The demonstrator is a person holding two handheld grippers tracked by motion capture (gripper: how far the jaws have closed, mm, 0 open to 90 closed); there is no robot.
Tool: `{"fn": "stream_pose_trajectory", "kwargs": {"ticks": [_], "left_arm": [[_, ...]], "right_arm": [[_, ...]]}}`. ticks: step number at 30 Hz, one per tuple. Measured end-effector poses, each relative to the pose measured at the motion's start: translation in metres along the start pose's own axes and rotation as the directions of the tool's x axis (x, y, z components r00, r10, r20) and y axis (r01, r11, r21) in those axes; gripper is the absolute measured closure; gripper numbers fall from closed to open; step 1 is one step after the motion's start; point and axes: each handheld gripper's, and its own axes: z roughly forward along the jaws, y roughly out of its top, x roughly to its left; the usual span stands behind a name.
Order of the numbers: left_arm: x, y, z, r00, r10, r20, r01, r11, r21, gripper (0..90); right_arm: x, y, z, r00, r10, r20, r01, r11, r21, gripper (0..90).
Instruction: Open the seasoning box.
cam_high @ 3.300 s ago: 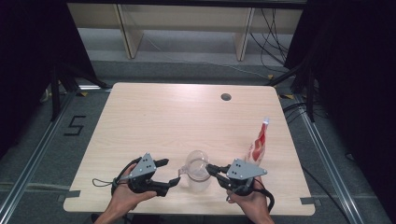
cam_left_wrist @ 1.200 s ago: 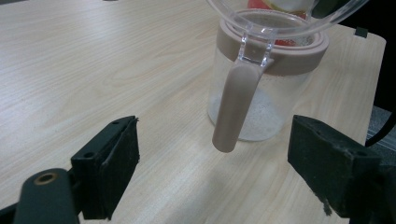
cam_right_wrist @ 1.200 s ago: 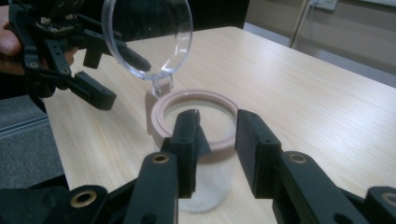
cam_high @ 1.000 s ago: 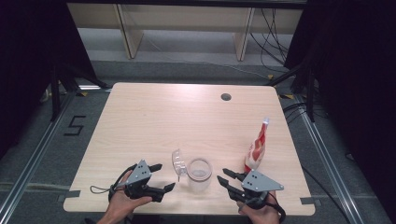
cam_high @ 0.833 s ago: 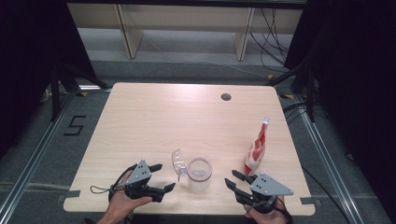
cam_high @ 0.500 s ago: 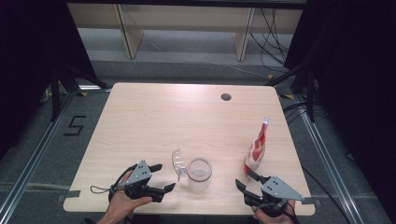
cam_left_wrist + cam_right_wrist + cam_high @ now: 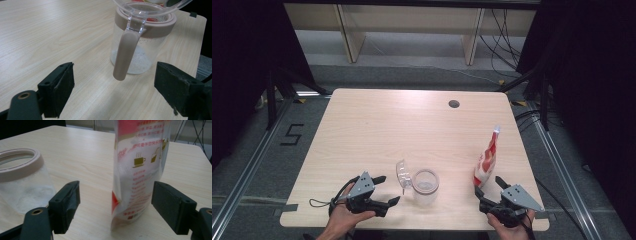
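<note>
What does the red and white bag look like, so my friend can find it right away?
Start at the pale wooden table and go to its near right side, just past the right gripper, whose open jaws stand on either side of it. There stands the pouch, upright and thin. It is red and white with little cup pictures printed on it, unlike the clear jar to its left.

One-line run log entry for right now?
left gripper: open, beside jar | right gripper: jaws just opened, either side of pouch, no contact | jar lid: flipped open | pouch: upright
</note>
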Motion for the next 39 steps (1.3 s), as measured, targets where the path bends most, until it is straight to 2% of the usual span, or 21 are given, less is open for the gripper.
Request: {"fn": "stream_pose_trajectory", "kwargs": {"ticks": [1,3,4,6,12,15,16,17,19,20,22,23,24,26,27,29,32,34,35,37,39], "left_arm": [[0.000,0.000,0.000,1.0000,0.000,0.001,0.000,1.0000,0.001,16.1],[0.000,0.000,0.000,1.0000,0.005,0.001,-0.005,0.9999,0.010,16.1],[0.000,0.000,0.000,1.0000,0.005,0.001,-0.005,0.9999,0.010,16.0],[0.000,0.000,0.000,1.0000,0.004,0.000,-0.004,1.0000,0.008,16.1],[0.000,0.000,0.000,1.0000,0.002,0.000,-0.002,1.0000,0.004,16.1],[0.000,0.000,0.000,1.0000,0.002,0.000,-0.002,1.0000,0.005,16.1],[0.000,0.000,0.000,1.0000,0.003,-0.003,-0.003,1.0000,0.009,16.0],[0.000,0.000,0.000,1.0000,0.002,-0.005,-0.002,1.0000,0.007,16.0],[0.000,0.000,0.000,1.0000,0.007,-0.003,-0.007,0.9999,0.010,16.1],[0.000,0.000,0.000,1.0000,0.007,-0.004,-0.007,0.9999,0.010,16.1],[0.000,0.000,0.000,0.9999,0.013,-0.002,-0.013,0.9998,0.012,16.1],[0.000,0.000,0.000,0.9999,0.014,-0.002,-0.014,0.9998,0.013,16.1],[0.000,0.000,0.000,0.9999,0.015,-0.002,-0.015,0.9998,0.013,16.0],[0.000,0.000,0.000,0.9999,0.014,-0.001,-0.014,0.9998,0.011,16.1],[0.000,0.000,0.000,0.9999,0.014,-0.001,-0.014,0.9998,0.011,16.0],[0.000,0.000,0.000,1.0000,0.007,-0.002,-0.007,0.9999,0.011,16.1],[-0.001,-0.001,0.000,1.0000,-0.005,-0.003,0.005,0.9999,0.011,16.1],[0.000,0.000,0.000,1.0000,0.003,-0.002,-0.003,1.0000,0.006,16.1],[0.000,0.000,0.000,1.0000,0.006,-0.002,-0.006,0.9999,0.009,16.1],[0.000,0.000,0.000,1.0000,0.002,-0.002,-0.002,1.0000,0.006,16.1],[0.000,0.000,0.000,1.0000,0.007,-0.002,-0.007,0.9999,0.009,16.1]], "right_arm": [[-0.003,0.000,0.002,0.9998,-0.020,-0.006,0.020,1.000,0.000,23.1],[-0.002,-0.001,0.002,1.0000,0.000,0.009,0.000,1.000,0.018,22.3],[-0.005,-0.001,0.005,0.9999,-0.007,0.008,0.007,1.000,0.008,21.3],[-0.005,-0.002,0.007,0.9994,0.022,0.028,-0.022,1.000,0.004,20.3],[-0.011,-0.002,0.015,0.9990,0.014,0.042,-0.014,1.000,0.007,18.4],[-0.012,-0.001,0.019,0.9982,-0.028,0.053,0.027,1.000,0.012,17.2],[-0.012,-0.001,0.020,0.9994,-0.010,0.032,0.009,1.000,0.010,17.1],[-0.012,-0.001,0.023,0.9985,-0.014,0.053,0.014,1.000,-0.001,16.8],[-0.015,0.000,0.027,0.9974,-0.041,0.059,0.042,0.999,-0.012,16.7],[-0.015,0.000,0.027,0.9986,-0.022,0.049,0.021,1.000,0.013,16.6],[-0.016,0.000,0.030,0.9984,-0.017,0.055,0.016,1.000,0.011,16.7],[-0.017,0.000,0.032,0.9977,-0.035,0.058,0.034,0.999,0.013,16.7],[-0.017,0.001,0.033,0.9980,-0.024,0.058,0.022,1.000,0.020,16.9],[-0.018,0.001,0.038,0.9970,-0.047,0.061,0.047,0.999,0.004,17.7],[-0.017,0.001,0.039,0.9964,-0.023,0.082,0.022,1.000,0.014,17.8],[-0.017,0.002,0.043,0.9980,-0.016,0.061,0.015,1.000,0.013,18.7],[-0.018,0.003,0.047,0.9949,-0.044,0.091,0.044,0.999,0.005,22.5],[-0.019,0.004,0.049,0.9955,-0.041,0.086,0.040,0.999,0.008,23.6],[-0.017,0.003,0.049,0.9940,-0.018,0.108,0.017,1.000,0.011,24.6],[-0.018,0.003,0.050,0.9940,-0.038,0.102,0.037,0.999,0.007,25.2],[-0.019,0.003,0.050,0.9950,-0.021,0.098,0.021,1.000,0.001,25.7]]}}
